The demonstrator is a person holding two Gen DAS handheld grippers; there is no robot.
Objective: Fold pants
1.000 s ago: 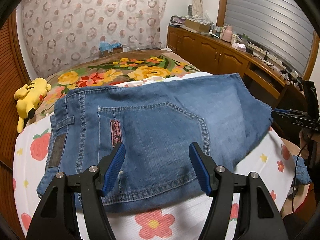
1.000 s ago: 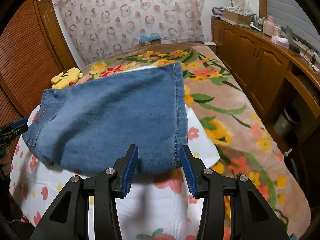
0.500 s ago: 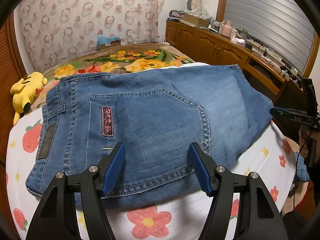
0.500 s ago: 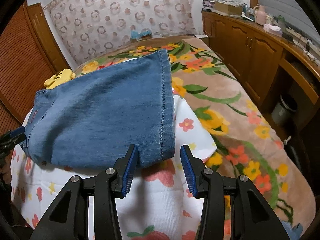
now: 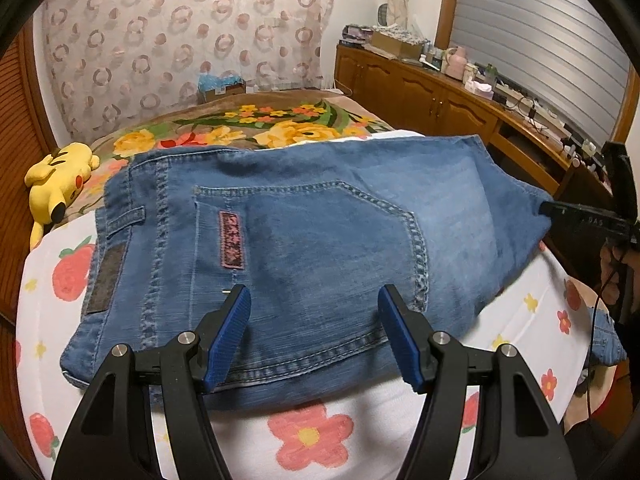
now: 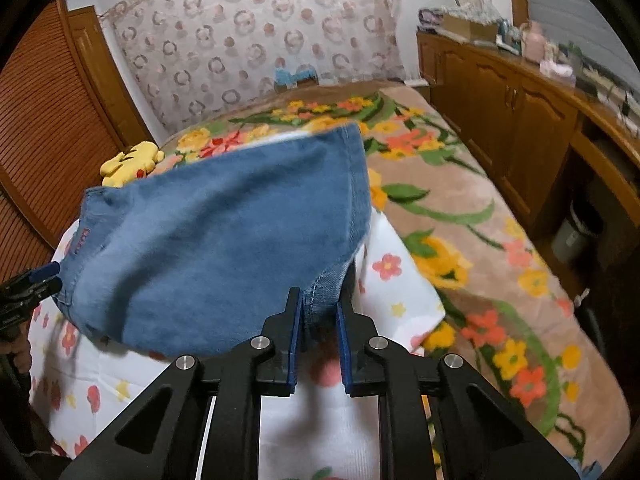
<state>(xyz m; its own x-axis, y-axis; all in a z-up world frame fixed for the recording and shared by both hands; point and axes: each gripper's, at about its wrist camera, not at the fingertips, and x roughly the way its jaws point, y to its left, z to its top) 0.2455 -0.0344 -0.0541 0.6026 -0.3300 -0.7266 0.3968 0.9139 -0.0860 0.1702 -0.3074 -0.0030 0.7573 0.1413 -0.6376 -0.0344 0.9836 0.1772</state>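
Blue denim pants point(image 5: 320, 240) lie folded on a white flowered sheet point(image 5: 308, 436), back pocket up and waistband to the left. My left gripper point(image 5: 314, 328) hovers open over the pants' near edge, below the pocket, with denim under the gap but nothing pinched. The jaws of my right gripper point(image 6: 318, 320) are closing on the near hem corner of the pants point(image 6: 224, 240); the denim bunches between the blue pads and lifts off the sheet. From the left wrist view, the right gripper point(image 5: 560, 212) grips that right-hand corner. The left gripper point(image 6: 36, 280) shows at the right wrist view's left edge.
The sheet covers a bed with a flowered blanket point(image 6: 460, 216). A yellow plush toy point(image 5: 60, 176) lies at the bed's left side. Wooden cabinets point(image 6: 520, 120) with clutter on top run along the right, a bin point(image 6: 576, 228) beneath. A wooden slatted door point(image 6: 40, 140) stands left.
The right gripper's jaws have narrowed onto the hem corner, and the denim there has risen and bunched. The left gripper stays open over the pocket area.
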